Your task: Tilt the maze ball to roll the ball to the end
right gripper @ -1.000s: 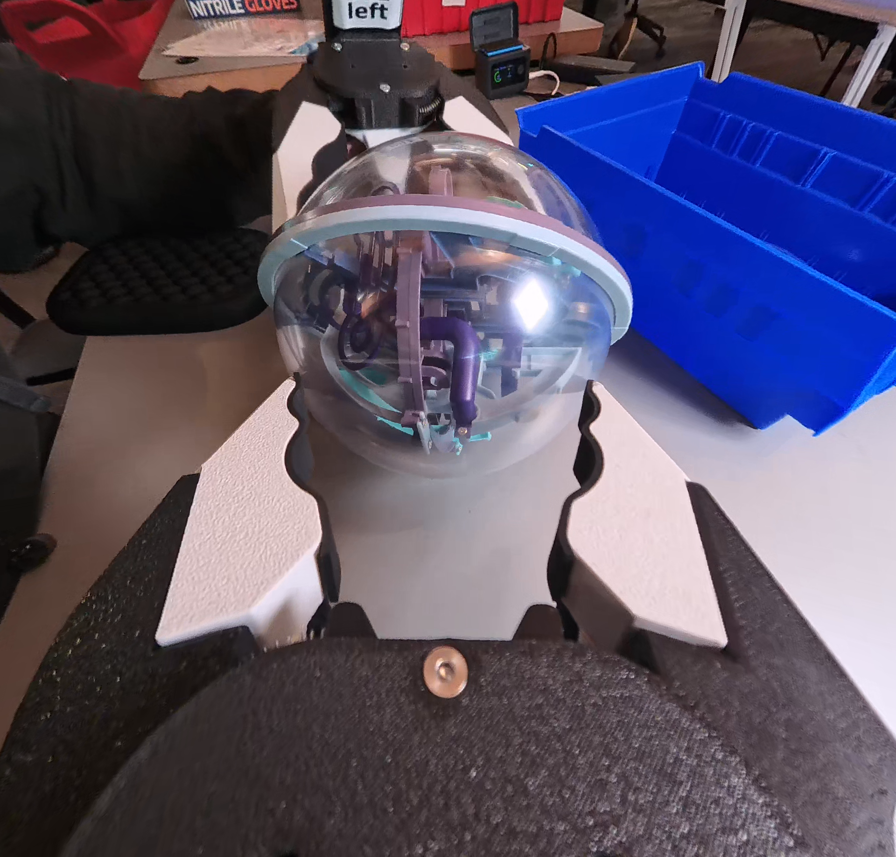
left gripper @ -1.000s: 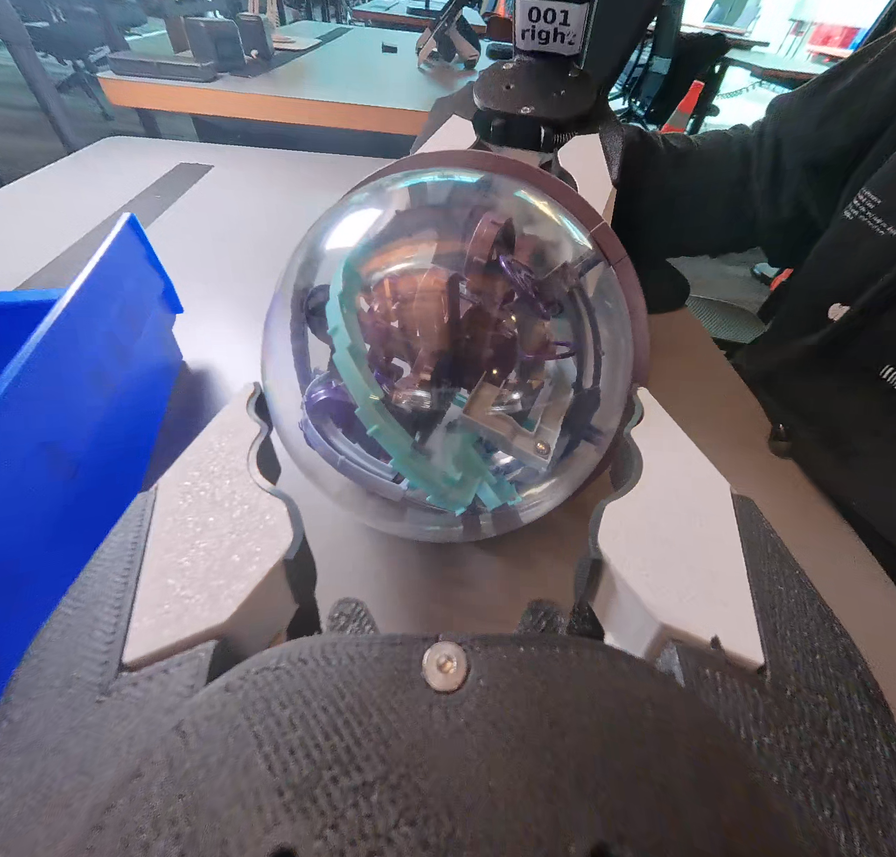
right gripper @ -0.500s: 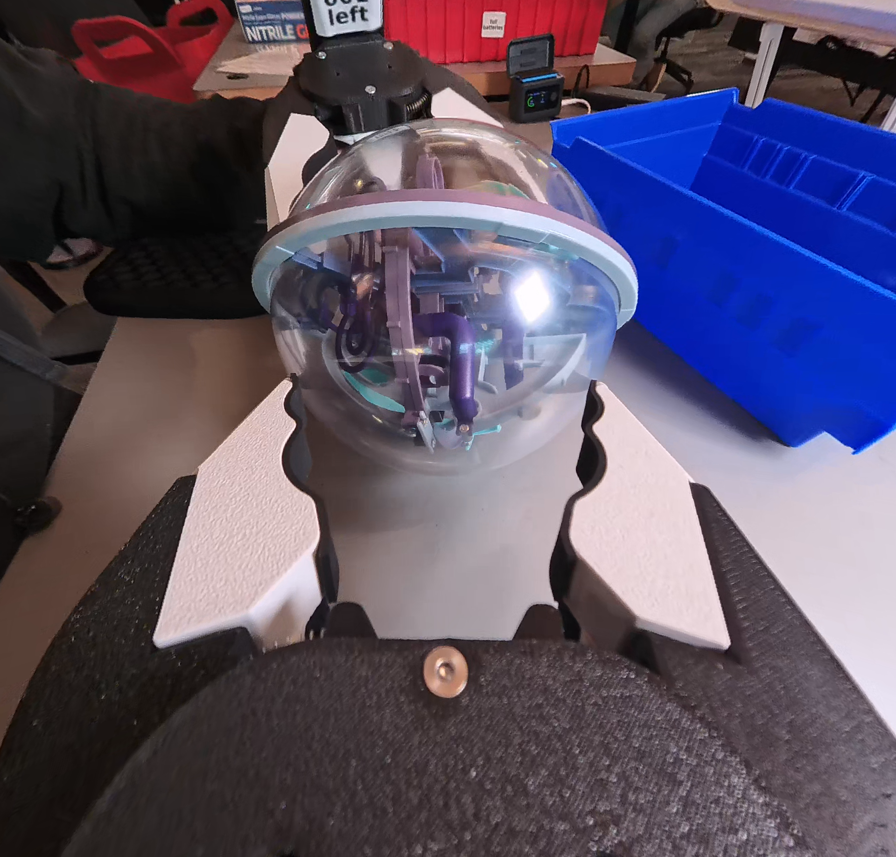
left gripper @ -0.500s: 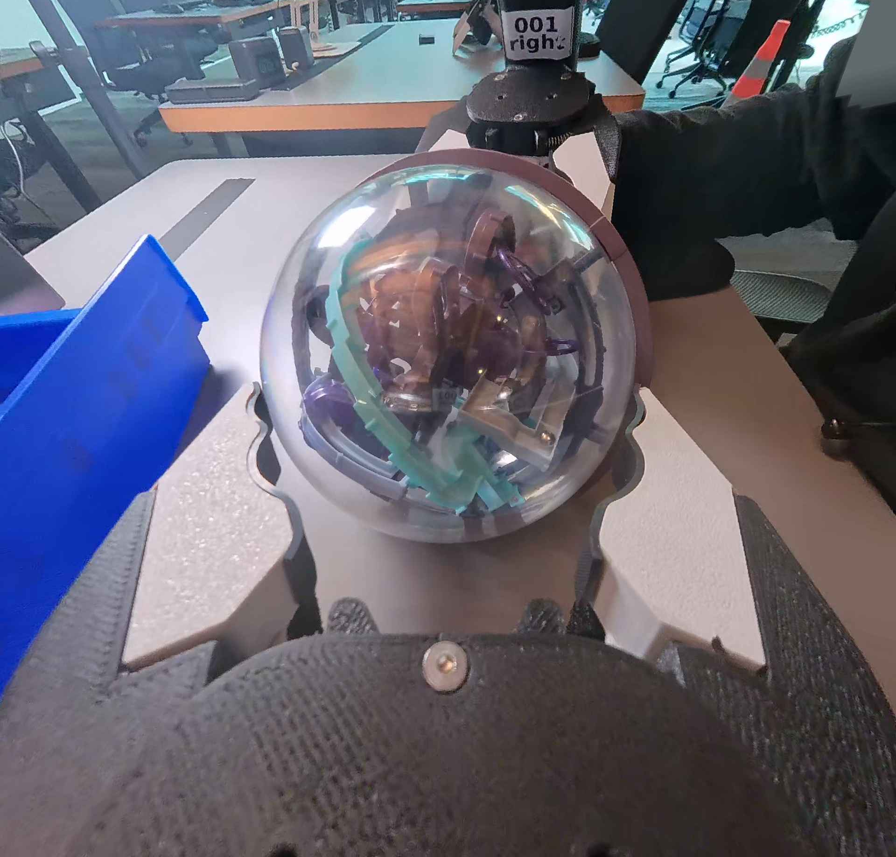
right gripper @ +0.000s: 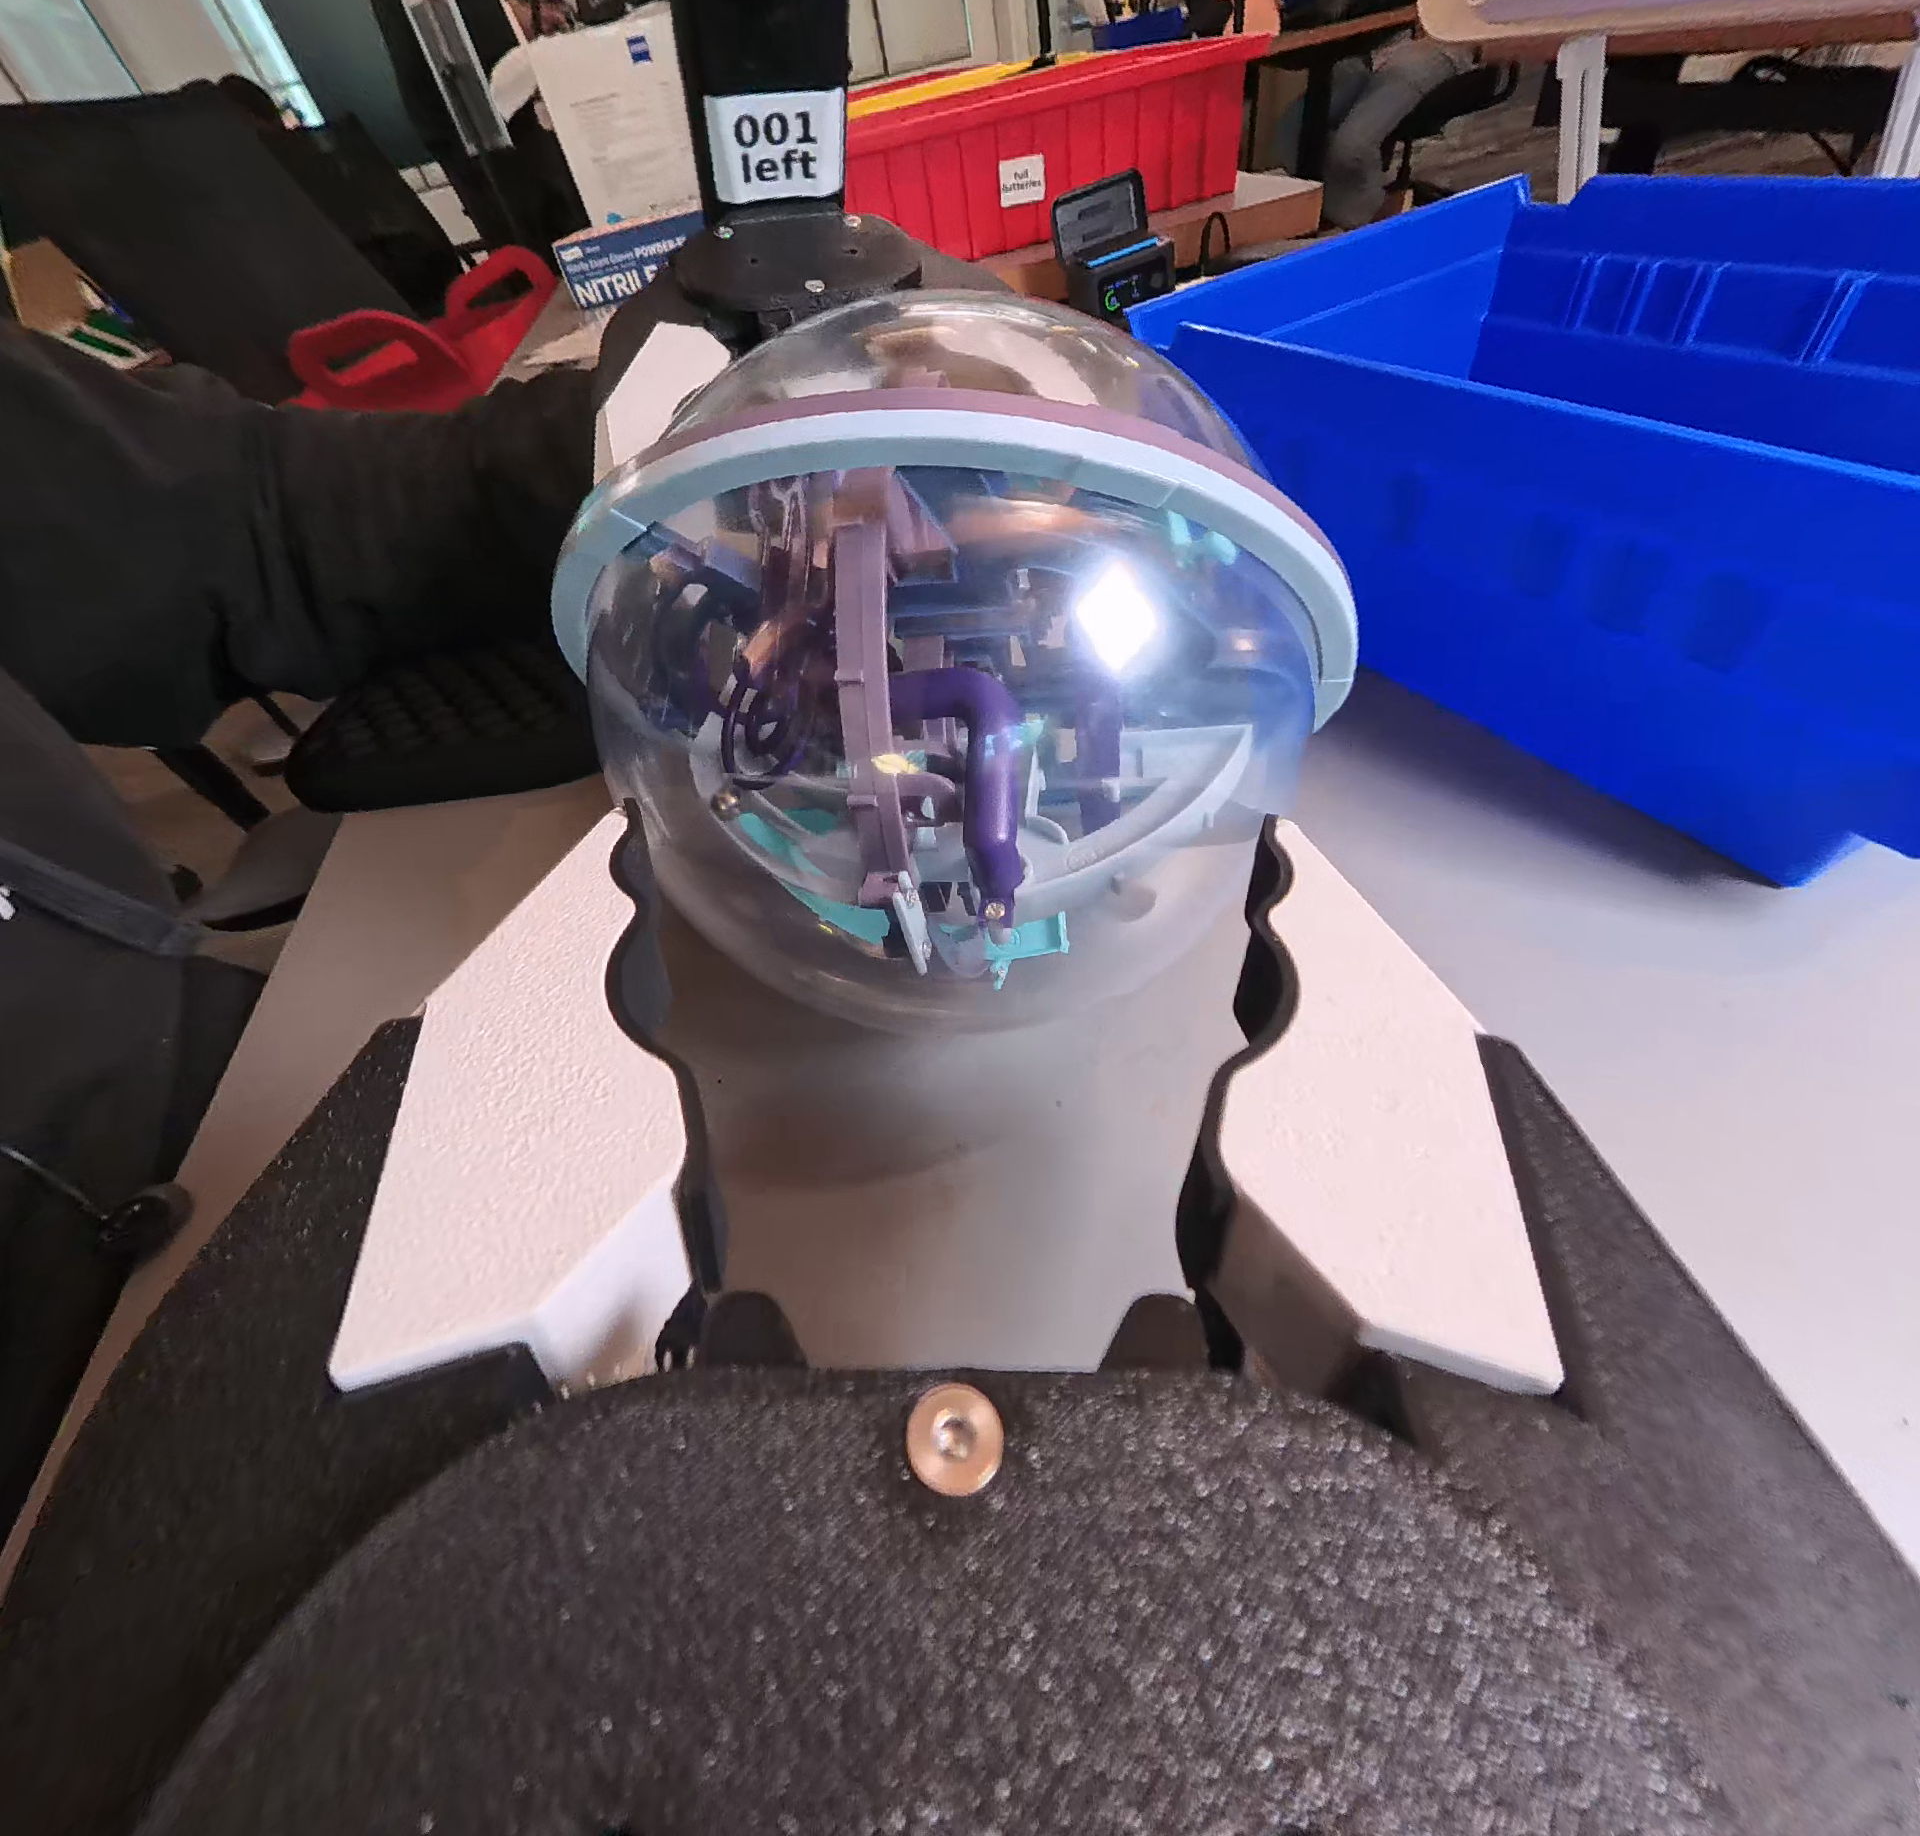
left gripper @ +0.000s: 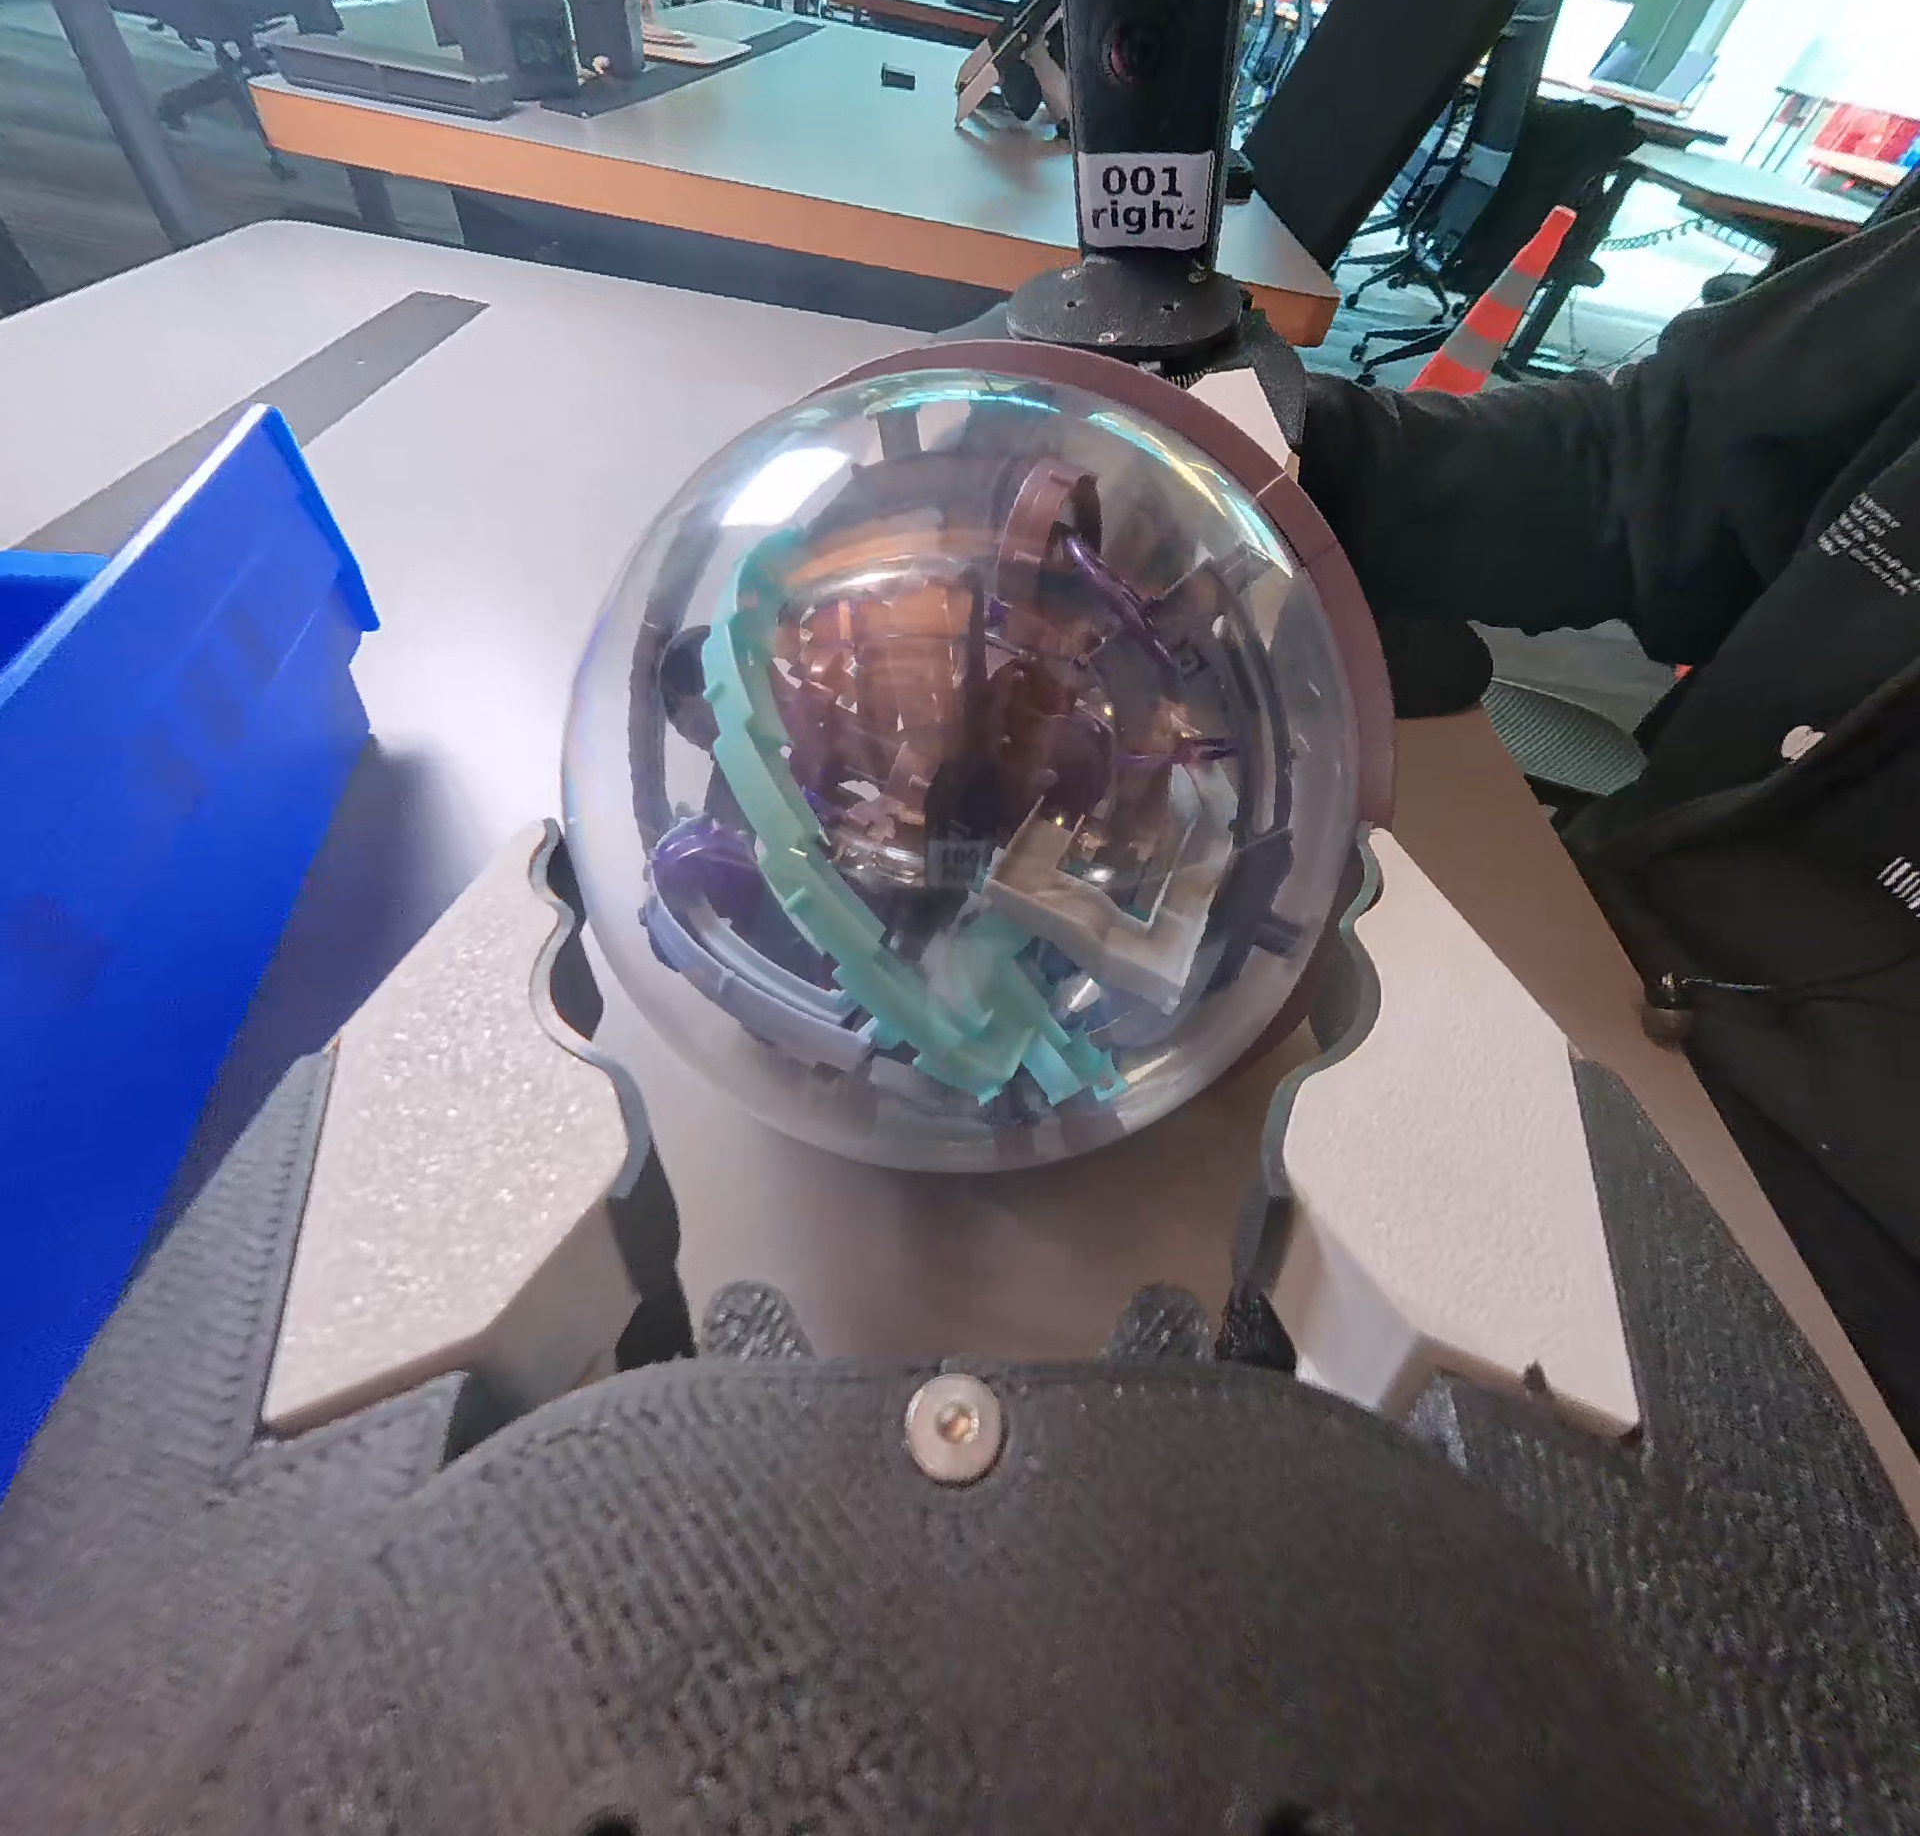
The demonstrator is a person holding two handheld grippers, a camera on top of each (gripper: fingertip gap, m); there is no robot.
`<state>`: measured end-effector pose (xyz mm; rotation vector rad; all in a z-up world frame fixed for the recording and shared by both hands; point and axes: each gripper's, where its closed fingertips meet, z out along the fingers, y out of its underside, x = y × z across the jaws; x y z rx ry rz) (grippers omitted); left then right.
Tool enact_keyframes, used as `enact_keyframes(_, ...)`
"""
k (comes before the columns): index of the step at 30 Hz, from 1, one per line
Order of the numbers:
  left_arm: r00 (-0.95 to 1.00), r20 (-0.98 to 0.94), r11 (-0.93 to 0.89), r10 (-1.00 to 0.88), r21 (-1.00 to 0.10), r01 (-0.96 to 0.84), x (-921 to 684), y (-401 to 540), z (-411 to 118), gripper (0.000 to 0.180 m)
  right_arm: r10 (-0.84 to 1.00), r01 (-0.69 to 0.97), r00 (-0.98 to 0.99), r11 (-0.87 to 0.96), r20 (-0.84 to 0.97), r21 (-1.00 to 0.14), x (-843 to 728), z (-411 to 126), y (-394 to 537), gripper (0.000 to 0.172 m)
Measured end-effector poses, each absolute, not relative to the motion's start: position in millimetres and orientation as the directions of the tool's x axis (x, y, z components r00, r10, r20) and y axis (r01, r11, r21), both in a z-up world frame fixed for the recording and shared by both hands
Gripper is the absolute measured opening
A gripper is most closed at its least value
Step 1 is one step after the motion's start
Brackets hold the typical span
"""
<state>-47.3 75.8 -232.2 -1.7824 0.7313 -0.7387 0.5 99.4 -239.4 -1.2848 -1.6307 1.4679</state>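
Note:
The maze ball is a clear sphere with teal, purple and brown tracks inside and a mauve rim. My left gripper is shut on it, with both fingertips against its sides. My right gripper is shut on the same maze ball from the opposite side. The ball hangs just above the table between the two. A small steel ball sits low on the left inside the sphere. Each view shows the other gripper behind the ball: the right gripper and the left gripper.
A blue bin stands close to the left of my left gripper; it also shows to the right in the right wrist view. A person's dark sleeve is at the table edge. A red bin and other desks lie farther back.
Both grippers keep their hold on the maze ball and have tilted it a little. The room behind has shifted in both views, and the steel ball now shows low on the left.

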Motion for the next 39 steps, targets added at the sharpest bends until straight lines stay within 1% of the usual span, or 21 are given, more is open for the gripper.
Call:
enact_keyframes(8,0.591,0.241,-0.348,-0.770,-0.935,-0.072,-47.1,86.6,-229.1,0.139,0.912,0.297,-0.342,-0.126,-0.228,-0.947,3.6,-245.6,105.5,0.110)
enact_keyframes(13,0.572,0.302,-0.393,-0.763,-0.919,-0.039,-46.9,92.7,-227.6,0.139,0.914,0.317,-0.332,-0.126,-0.235,-0.940,5.2,-251.2,107.4,0.110)
enact_keyframes(19,0.555,0.436,-0.512,-0.709,-0.859,0.020,-47.7,99.0,-226.7,0.139,0.912,0.367,-0.324,-0.125,-0.252,-0.922,6.3,-260.6,107.0,0.109)
enact_keyframes(22,0.557,0.503,-0.576,-0.660,-0.815,0.053,-49.3,104.1,-227.0,0.138,0.925,0.377,-0.308,-0.097,-0.224,-0.921,7.4,-262.7,110.7,0.107)
enact_keyframes(26,0.545,0.624,-0.658,-0.559,-0.734,0.165,-55.3,117.5,-226.1,0.137,0.957,0.335,-0.257,-0.044,-0.136,-0.941,10.9,-253.7,124.9,0.097)
enact_keyframes(28,0.532,0.669,-0.682,-0.519,-0.699,0.215,-57.5,123.9,-225.2,0.137,0.972,0.304,-0.224,0.004,-0.068,-0.953,13.3,-246.9,131.5,0.096)
enact_keyframes(31,0.506,0.723,-0.702,-0.471,-0.654,0.281,-60.3,131.7,-224.0,0.135,0.979,0.263,-0.192,0.113,0.062,-0.958,13.1,-242.1,133.5,0.107)
enact_keyframes(33,0.493,0.750,-0.706,-0.441,-0.629,0.325,-61.9,136.4,-223.1,0.133,0.973,0.262,-0.172,0.198,0.156,-0.945,9.2,-243.8,131.5,0.114)
enact_keyframes(35,0.487,0.767,-0.701,-0.418,-0.613,0.364,-62.1,140.6,-222.5,0.131,0.961,0.274,-0.140,0.269,0.239,-0.923,2.3,-246.9,130.1,0.117)
enact_keyframes(37,0.485,0.770,-0.695,-0.415,-0.612,0.377,-60.1,142.0,-222.6,0.131,0.950,0.288,-0.104,0.313,0.295,-0.905,-4.9,-249.9,130.0,0.123)
enact_keyframes(39,0.488,0.769,-0.687,-0.414,-0.615,0.387,-59.7,142.8,-222.5,0.131,0.950,0.297,-0.090,0.311,0.298,-0.903,-8.8,-252.1,129.3,0.129)
